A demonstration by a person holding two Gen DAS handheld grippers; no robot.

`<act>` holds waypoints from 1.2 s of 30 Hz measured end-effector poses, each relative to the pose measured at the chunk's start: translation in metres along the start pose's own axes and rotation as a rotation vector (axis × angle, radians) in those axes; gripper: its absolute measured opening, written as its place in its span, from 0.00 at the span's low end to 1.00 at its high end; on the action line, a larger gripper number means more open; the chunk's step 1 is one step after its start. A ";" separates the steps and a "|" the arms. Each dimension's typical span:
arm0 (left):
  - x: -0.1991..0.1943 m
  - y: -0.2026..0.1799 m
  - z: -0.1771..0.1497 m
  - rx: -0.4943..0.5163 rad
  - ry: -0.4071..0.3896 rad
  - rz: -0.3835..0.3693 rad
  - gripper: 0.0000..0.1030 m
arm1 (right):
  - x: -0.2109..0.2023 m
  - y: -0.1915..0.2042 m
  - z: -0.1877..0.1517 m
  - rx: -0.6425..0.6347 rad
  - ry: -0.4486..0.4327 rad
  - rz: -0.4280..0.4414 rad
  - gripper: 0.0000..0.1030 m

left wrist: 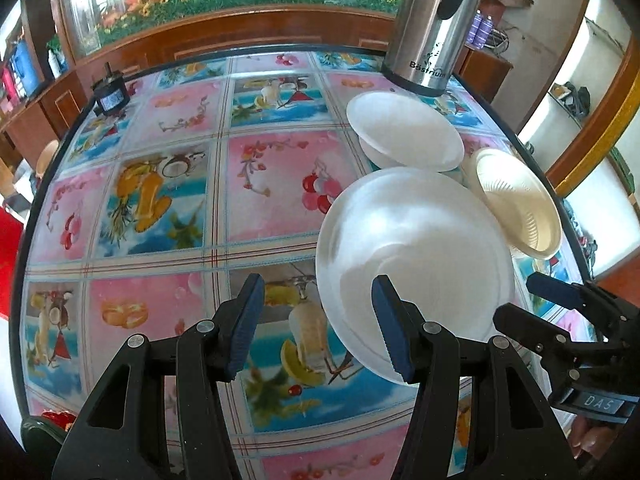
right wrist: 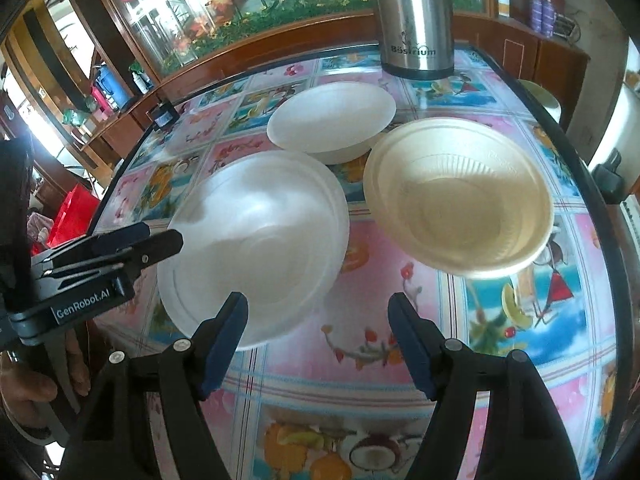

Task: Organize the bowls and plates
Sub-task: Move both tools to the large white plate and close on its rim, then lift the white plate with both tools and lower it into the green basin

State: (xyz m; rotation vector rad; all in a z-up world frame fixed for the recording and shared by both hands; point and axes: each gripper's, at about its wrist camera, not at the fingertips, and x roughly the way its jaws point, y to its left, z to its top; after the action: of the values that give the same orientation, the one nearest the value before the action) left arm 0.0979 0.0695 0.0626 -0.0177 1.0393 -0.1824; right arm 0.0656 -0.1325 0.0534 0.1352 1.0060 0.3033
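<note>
Brightness: both wrist views are well lit by soft daylight.
Source: bright window areas at the far left and right edges are blown out white.
Glare: pale sheen on the glossy tablecloth (left wrist: 256, 184); streaked highlights on the steel thermos (right wrist: 416, 20).
Shadows: a soft grey shadow lies inside the white plate (right wrist: 256, 240); shadows under the dishes are faint.
Distortion: strong fisheye bending, dark vignette in the corners.
Sharpness: centre fairly crisp, edges smeared and soft.

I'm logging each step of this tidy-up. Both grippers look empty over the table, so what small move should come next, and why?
Probably ease the left gripper forward so its open jaws straddle the near rim of the large white plate. Both grippers hold nothing, and that rim already lies beside its fingers.
</note>
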 end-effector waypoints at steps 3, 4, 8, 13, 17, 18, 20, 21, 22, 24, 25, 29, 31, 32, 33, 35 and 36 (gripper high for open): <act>-0.002 0.001 0.002 0.002 0.015 0.005 0.54 | 0.002 0.002 0.004 -0.010 -0.001 0.001 0.71; -0.005 0.000 0.004 0.007 0.012 0.011 0.54 | 0.002 0.003 0.005 -0.012 -0.002 0.001 0.71; -0.004 -0.003 0.009 0.014 0.019 0.017 0.54 | 0.007 0.006 0.008 -0.019 0.002 0.012 0.70; 0.004 -0.005 0.013 -0.003 0.027 0.018 0.54 | 0.012 0.005 0.009 -0.016 0.004 0.029 0.69; 0.015 -0.004 0.015 -0.026 0.051 0.001 0.54 | 0.013 0.004 0.010 -0.017 0.004 0.029 0.63; 0.016 -0.004 0.015 -0.031 0.052 -0.005 0.54 | 0.012 0.003 0.011 -0.018 0.002 0.031 0.61; 0.018 -0.004 0.015 -0.032 0.041 -0.004 0.54 | 0.013 0.003 0.011 -0.020 0.004 0.038 0.49; 0.018 -0.005 0.014 -0.029 0.037 0.002 0.54 | 0.013 0.003 0.011 -0.021 0.004 0.039 0.47; 0.019 -0.005 0.014 -0.026 0.037 0.004 0.54 | 0.014 0.003 0.011 -0.023 0.004 0.038 0.42; 0.021 -0.005 0.013 -0.023 0.043 0.007 0.39 | 0.015 0.003 0.011 -0.031 0.009 0.040 0.36; 0.023 -0.005 0.012 -0.018 0.050 0.013 0.26 | 0.015 0.003 0.010 -0.034 0.012 0.042 0.33; 0.029 -0.007 0.007 -0.006 0.082 0.013 0.17 | 0.019 0.005 0.010 -0.044 0.024 0.033 0.26; 0.028 -0.008 0.004 0.005 0.070 0.023 0.16 | 0.020 0.007 0.010 -0.051 0.026 0.025 0.26; 0.027 -0.008 0.003 0.002 0.068 0.022 0.16 | 0.021 0.007 0.010 -0.053 0.027 0.025 0.26; 0.026 -0.007 0.002 -0.005 0.066 0.017 0.16 | 0.021 0.007 0.010 -0.053 0.028 0.027 0.26; 0.023 -0.006 0.001 -0.013 0.066 0.009 0.15 | 0.020 0.007 0.010 -0.052 0.027 0.030 0.26; 0.021 -0.006 0.000 -0.013 0.063 0.007 0.15 | 0.019 0.007 0.009 -0.054 0.026 0.028 0.26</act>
State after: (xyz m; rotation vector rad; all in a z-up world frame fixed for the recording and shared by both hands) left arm 0.1072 0.0606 0.0452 -0.0199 1.1029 -0.1707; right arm 0.0812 -0.1195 0.0444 0.0968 1.0214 0.3583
